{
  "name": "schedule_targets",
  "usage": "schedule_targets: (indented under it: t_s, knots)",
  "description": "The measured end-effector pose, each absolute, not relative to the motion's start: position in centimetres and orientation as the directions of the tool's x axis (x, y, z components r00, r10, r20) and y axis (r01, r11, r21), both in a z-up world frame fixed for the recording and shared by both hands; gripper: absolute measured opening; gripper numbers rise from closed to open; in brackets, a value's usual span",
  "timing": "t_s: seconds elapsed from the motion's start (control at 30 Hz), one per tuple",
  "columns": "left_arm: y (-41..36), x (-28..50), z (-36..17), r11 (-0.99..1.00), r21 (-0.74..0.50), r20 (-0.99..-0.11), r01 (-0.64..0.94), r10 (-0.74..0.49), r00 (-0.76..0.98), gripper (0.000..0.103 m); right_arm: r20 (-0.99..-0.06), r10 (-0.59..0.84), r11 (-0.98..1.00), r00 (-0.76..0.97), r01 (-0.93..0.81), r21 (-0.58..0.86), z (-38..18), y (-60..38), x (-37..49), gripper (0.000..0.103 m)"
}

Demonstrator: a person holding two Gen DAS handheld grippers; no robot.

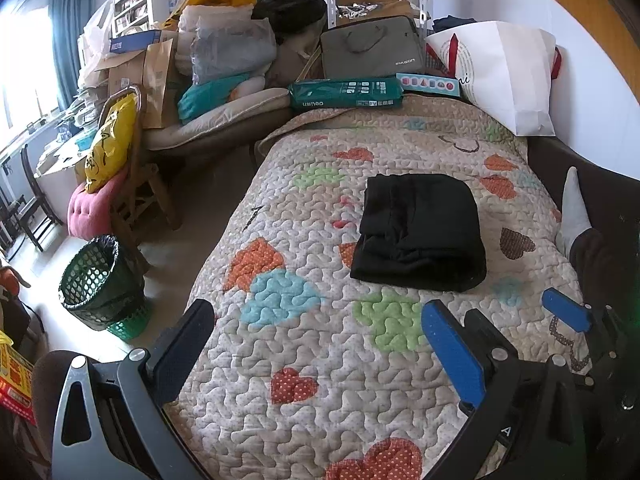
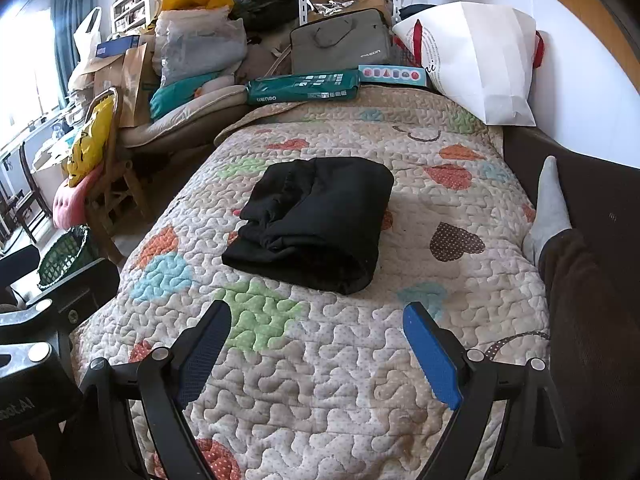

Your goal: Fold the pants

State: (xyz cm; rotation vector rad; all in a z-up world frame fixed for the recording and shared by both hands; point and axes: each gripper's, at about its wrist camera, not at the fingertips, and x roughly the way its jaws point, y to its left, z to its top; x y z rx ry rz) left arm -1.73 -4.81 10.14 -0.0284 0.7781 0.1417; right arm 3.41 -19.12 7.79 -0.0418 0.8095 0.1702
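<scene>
We are looking at black pants (image 1: 418, 232) lying as a compact folded bundle in the middle of the quilted bedspread (image 1: 304, 344), several layers stacked, with the rounded fold edge facing us and the looser layered ends showing on the near-left side. From the right wrist view the pants (image 2: 312, 224) are reading the same way: a squarish packet, flat on the quilt, nothing trailing off it.

We are holding the left gripper (image 1: 320, 344) low over the near part of the bed, fingers spread wide apart with only quilt between them, clearly short of the bundle. The right gripper (image 2: 316, 352) is doing the same, jaws wide and gripping nothing, well back from the pants (its blue pads are also showing at the right edge of the left view).

We are judging the folding as essentially done: no leg or waistband is sticking out that we can see. What might be left is only tidying, since the near-left edge is looking a bit rumpled and the layers there are not quite flush. Neither gripper is touching the cloth.

A socked foot (image 2: 548, 208) is resting at the right edge of the bed, apart from the pants.
</scene>
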Motion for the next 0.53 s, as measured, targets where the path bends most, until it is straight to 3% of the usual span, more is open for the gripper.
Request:
schedule_targets:
  t_s: [0.53]
  knots:
    - [-4.79,-1.61,9.73,0.990,-0.005,-0.723,-0.138,0.092,0.684,0.103,-0.728,0.140,0.983,0.671,-0.180,0.024,7.68,-19.15,3.58,0.092]
